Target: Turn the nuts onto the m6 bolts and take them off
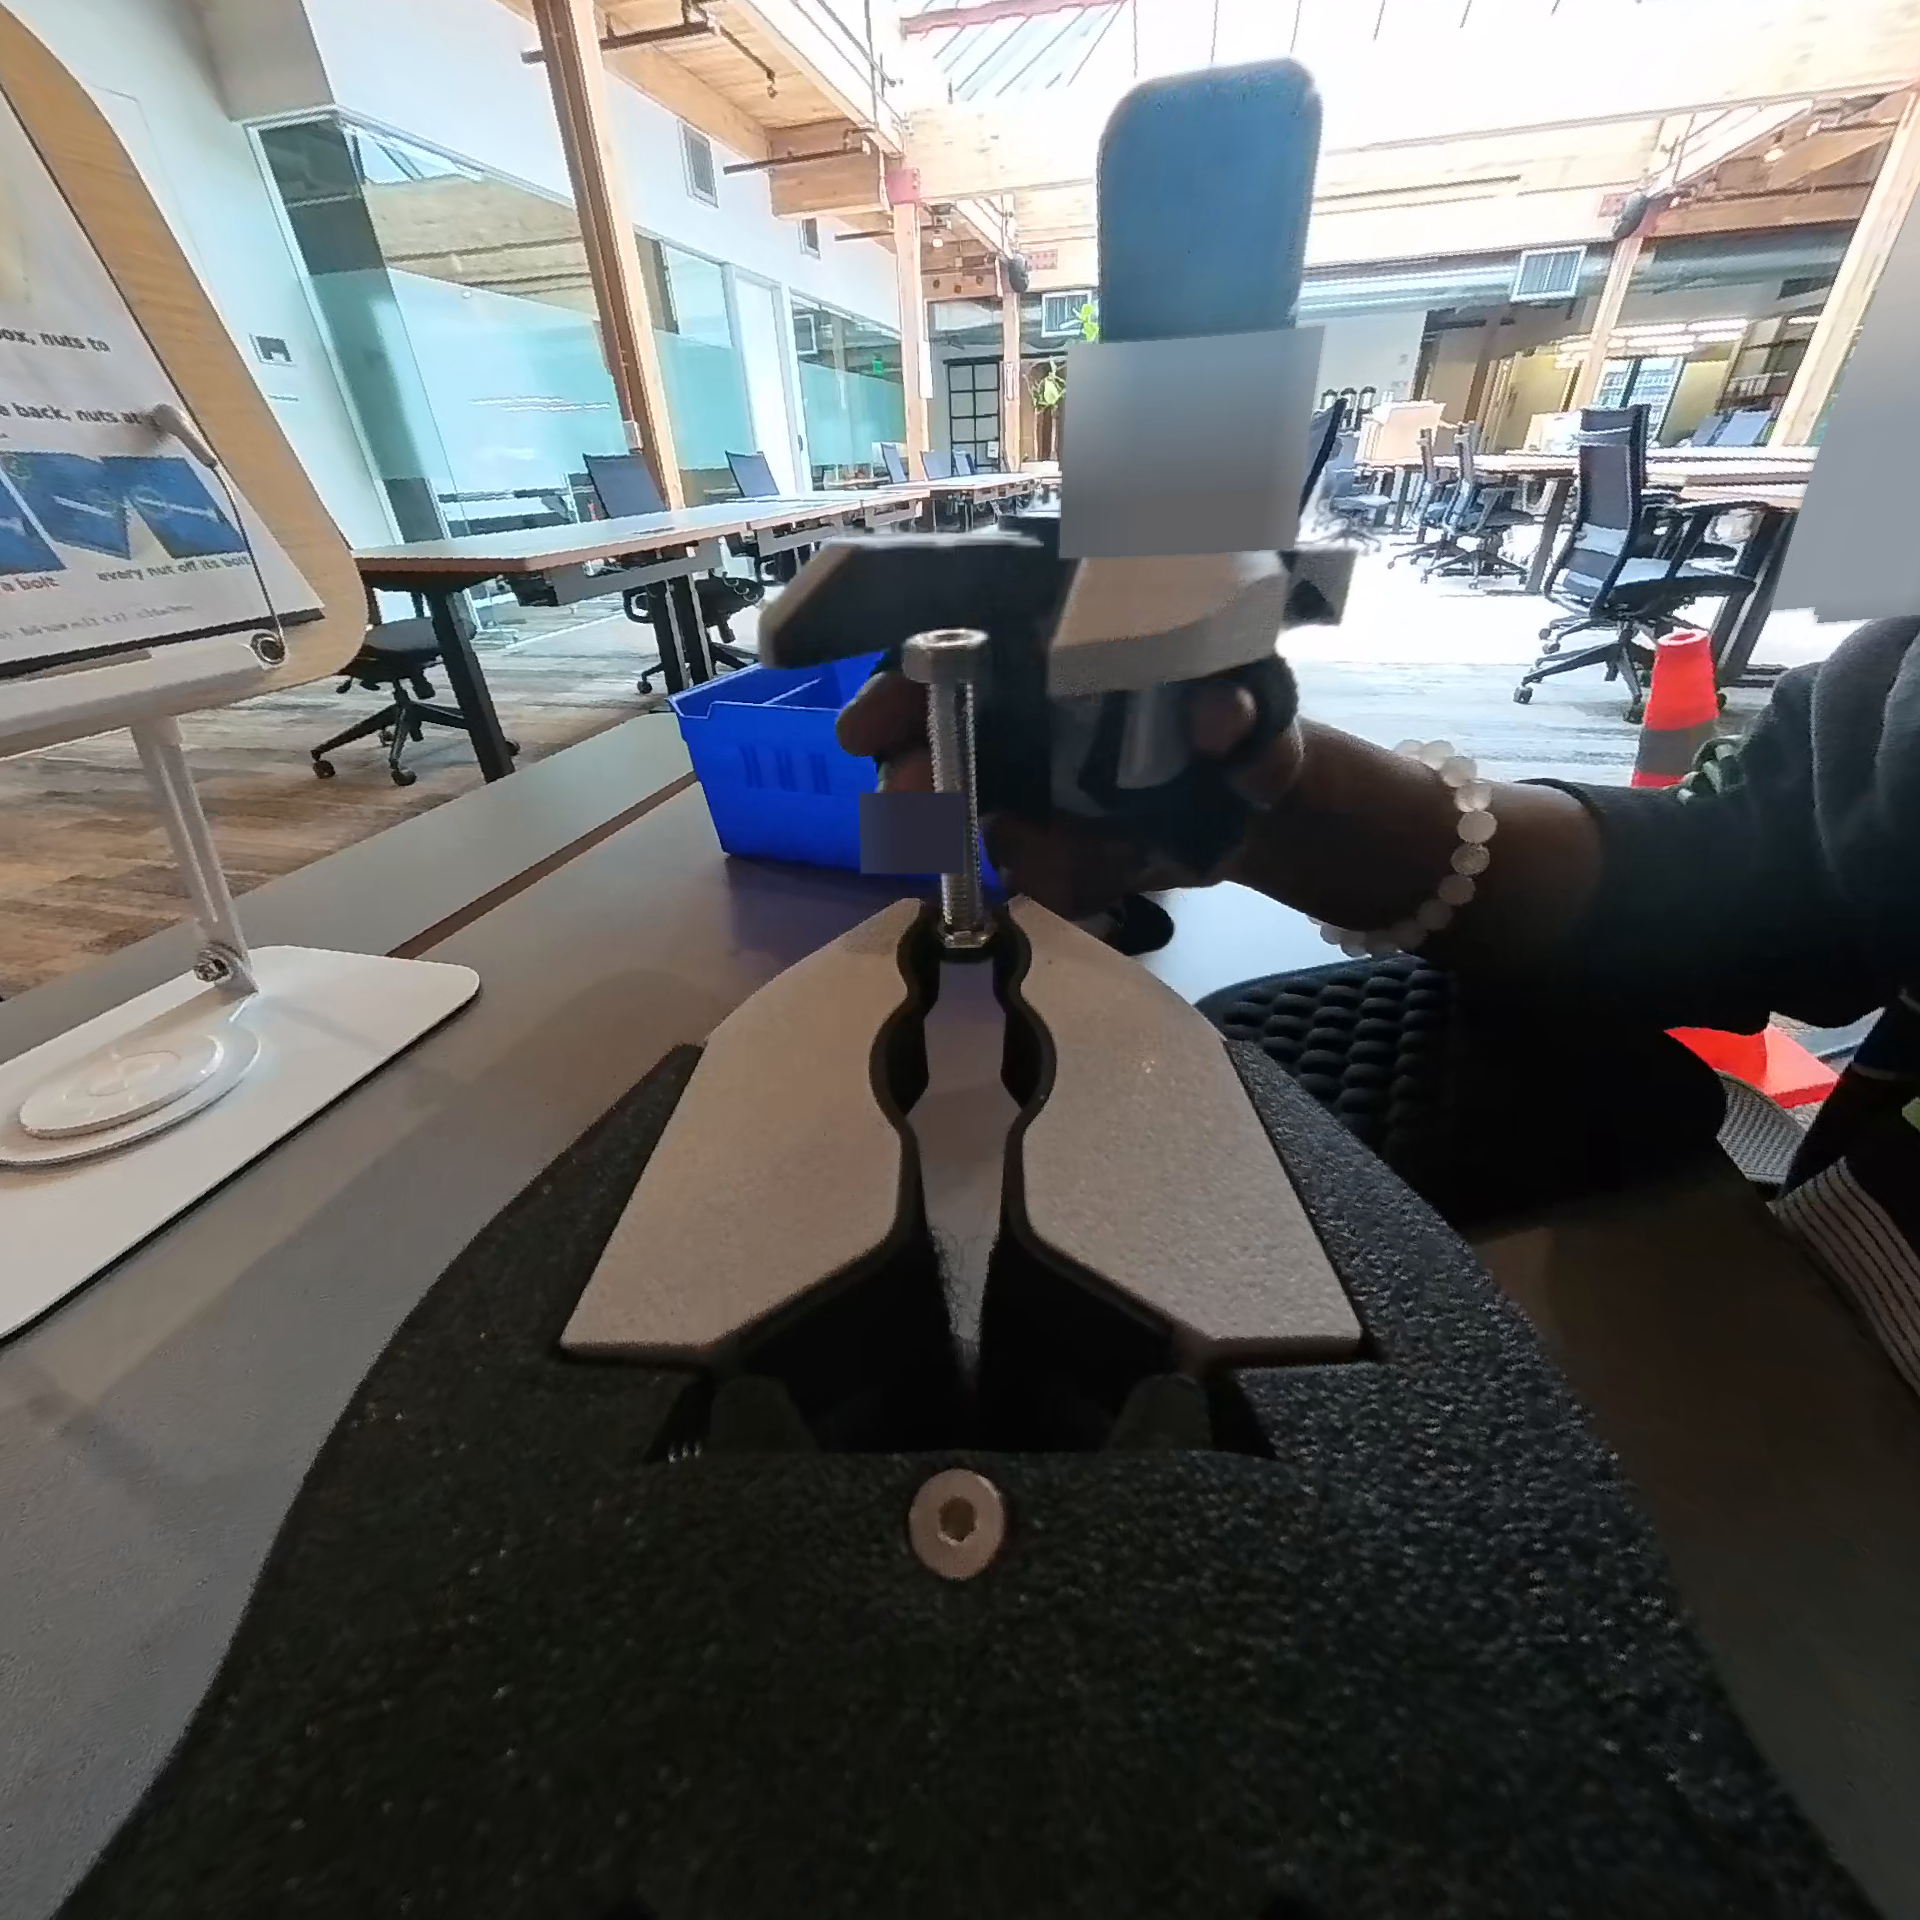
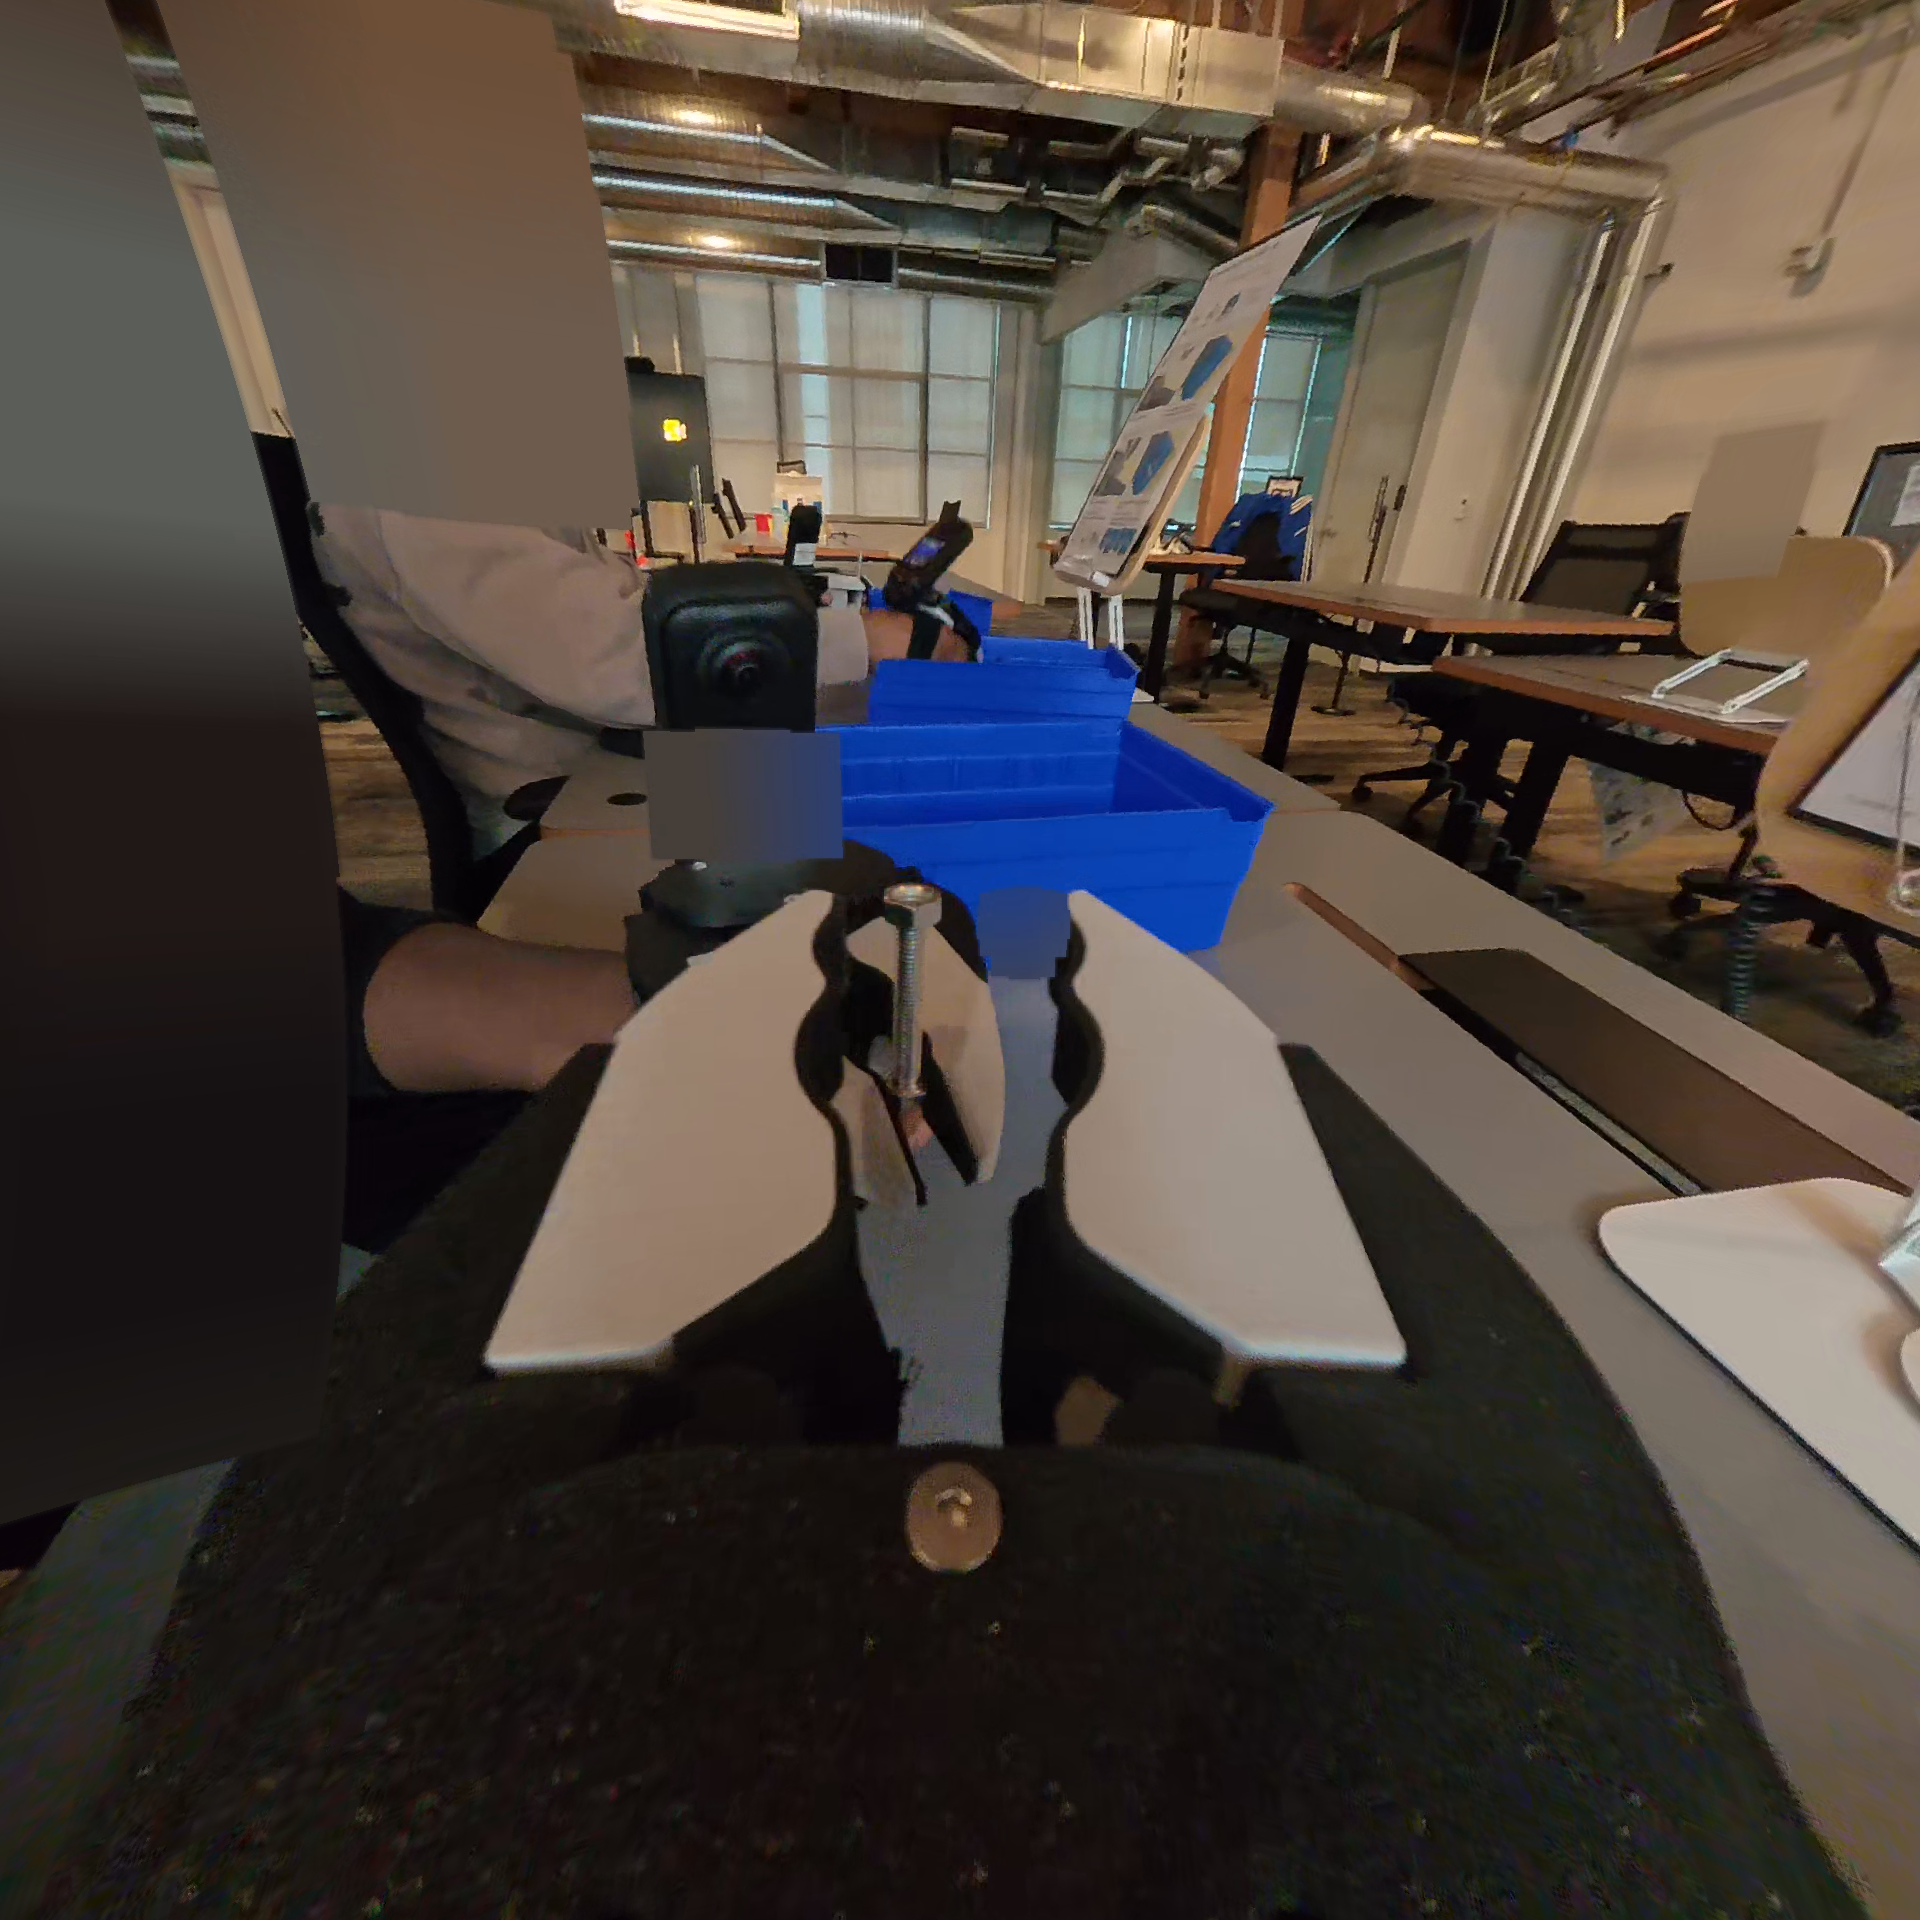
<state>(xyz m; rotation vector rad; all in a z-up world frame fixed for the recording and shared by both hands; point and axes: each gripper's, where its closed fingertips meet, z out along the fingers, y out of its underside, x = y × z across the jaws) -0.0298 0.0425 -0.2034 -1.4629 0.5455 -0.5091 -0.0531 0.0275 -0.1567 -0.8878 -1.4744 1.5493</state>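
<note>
Fingers [image 2: 1164, 997] spread wide beside upright bolt [image 2: 908, 997].

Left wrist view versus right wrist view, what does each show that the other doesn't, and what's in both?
Only the left wrist view shows the nut pinched at the left gripper tips, a beaded bracelet and an orange cone.

Only the right wrist view shows the right gripper with its jaws apart around nothing, and a second blue bin behind.

Both show the upright silver bolt, the nearer blue bin and the table.
</note>
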